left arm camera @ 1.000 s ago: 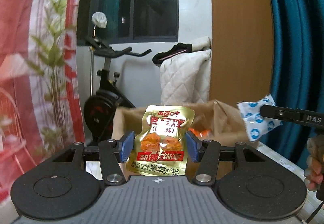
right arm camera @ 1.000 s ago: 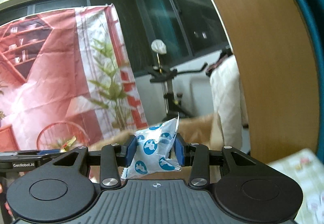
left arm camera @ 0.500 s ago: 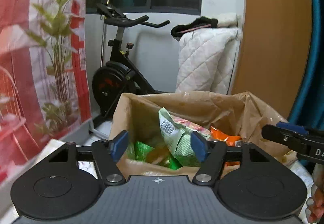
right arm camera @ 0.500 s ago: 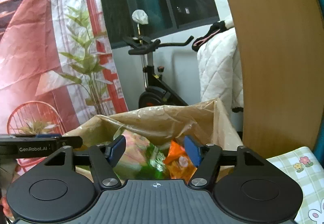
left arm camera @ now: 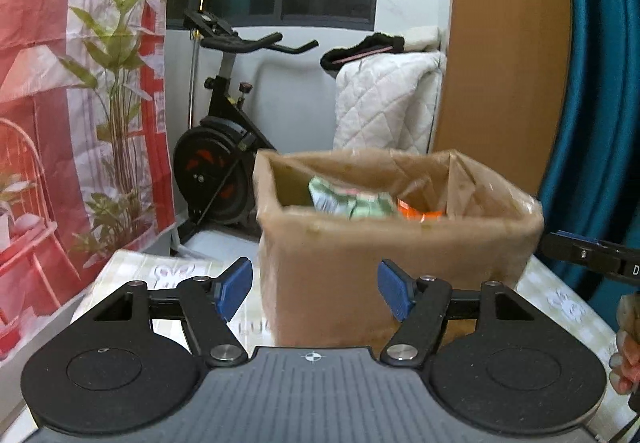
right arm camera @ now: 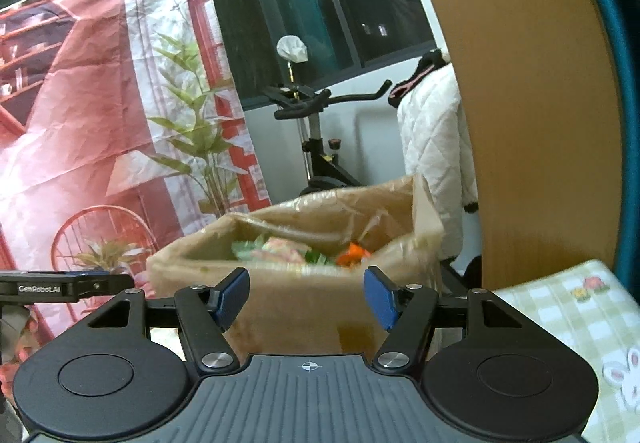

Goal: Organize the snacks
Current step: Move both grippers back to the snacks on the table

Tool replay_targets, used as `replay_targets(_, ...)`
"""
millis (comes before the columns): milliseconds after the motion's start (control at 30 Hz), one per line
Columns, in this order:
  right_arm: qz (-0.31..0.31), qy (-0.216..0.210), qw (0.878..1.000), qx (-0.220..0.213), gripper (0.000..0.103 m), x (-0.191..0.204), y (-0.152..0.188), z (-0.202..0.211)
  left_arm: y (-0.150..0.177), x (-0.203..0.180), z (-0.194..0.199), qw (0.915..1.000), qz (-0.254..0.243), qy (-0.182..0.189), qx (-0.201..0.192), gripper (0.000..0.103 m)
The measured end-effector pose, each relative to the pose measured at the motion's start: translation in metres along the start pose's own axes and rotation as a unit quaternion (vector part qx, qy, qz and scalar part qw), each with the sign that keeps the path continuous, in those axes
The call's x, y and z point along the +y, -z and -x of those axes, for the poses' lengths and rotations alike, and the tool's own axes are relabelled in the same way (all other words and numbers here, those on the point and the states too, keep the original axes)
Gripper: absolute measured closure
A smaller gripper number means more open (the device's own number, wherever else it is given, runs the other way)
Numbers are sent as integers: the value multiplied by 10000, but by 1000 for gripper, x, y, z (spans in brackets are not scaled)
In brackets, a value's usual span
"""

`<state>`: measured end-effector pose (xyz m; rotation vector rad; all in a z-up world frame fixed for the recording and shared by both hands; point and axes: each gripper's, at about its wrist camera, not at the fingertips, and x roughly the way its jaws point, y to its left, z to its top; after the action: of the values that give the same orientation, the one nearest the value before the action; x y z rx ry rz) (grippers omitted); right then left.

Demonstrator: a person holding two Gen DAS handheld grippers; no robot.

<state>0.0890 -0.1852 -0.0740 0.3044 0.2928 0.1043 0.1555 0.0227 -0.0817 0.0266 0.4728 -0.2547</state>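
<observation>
Brown paper-lined box (left arm camera: 396, 271) stood on checked tablecloth (right arm camera: 560, 307), snack packets (left arm camera: 352, 199) inside, left gripper (left arm camera: 316, 289) spread and empty where it earlier clamped a gold pouch, right gripper (right arm camera: 306, 297) likewise parted, its blue-spotted packet gone.

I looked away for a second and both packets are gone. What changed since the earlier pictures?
Both grippers let go: the left gripper released its gold packet, the right gripper its blue-and-white one; their jaws have just been opening and are empty. Both have drawn back and lower, facing the bag's side. The bag and table stayed put.
</observation>
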Motion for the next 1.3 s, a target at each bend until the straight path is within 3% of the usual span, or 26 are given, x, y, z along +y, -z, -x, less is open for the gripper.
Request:
replay_targets(200,-204,64,9996,200,42,-11,37,17,34,20,9,9994,139,-77,302,34)
replay_targets(500,-298,381,9949,887,46,-23,86,2,59,47,-4,9962,570,-95,653,43)
replay_targets(667,10,403,9909,1286,65,-13,105,-18,70,42,-14,9963,474,-40,719,46)
replay_targets(867,444,137,9808,1893,77,6,123,-59,84,42,-27,9946,465,-31,922,49)
replay_targets(1000,552,80,9740,2195,77,16,134,-86,90,47,-31,9937,574,-30,965,49)
replay_targets(1167,377,-69,9739,2236,73,32,138,-89,102,47,-34,9926,593,34,1061,49)
replay_targets(1300,275,181,9692,2439,71,32,150,-95,110,43,-37,9924,511,22,1120,49)
